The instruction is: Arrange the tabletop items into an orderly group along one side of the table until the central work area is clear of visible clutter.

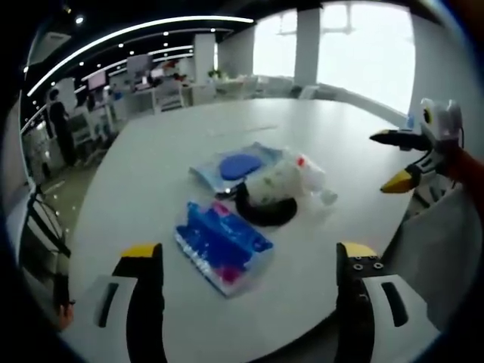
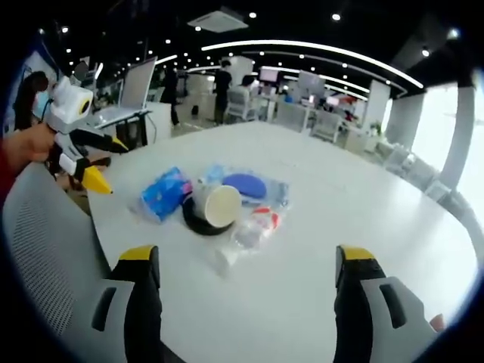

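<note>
- Round white worktop (image 1: 151, 174): items clumped mid-surface, none moved to an edge yet; whole tidy job left, by my read.
- Blue-and-pink flat plastic packet (image 1: 221, 246) nearest left gripper (image 1: 249, 261); long axis runs diagonal, near-left to far-right in left gripper view.
- Clear bag w/ blue disc (image 1: 238, 166), black ring (image 1: 266, 212), white paper cup (image 2: 218, 204) on its side, mouth toward right gripper (image 2: 246, 261).
- Both grippers' jaws spread, empty, short of the items.

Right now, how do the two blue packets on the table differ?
The near blue packet lies apart from the pile; the far blue packet is partly under the plastic bottle. The near one shows blue and pink print; the far one a single dark blue oval. Both lie flat, in clear wrap.
</note>
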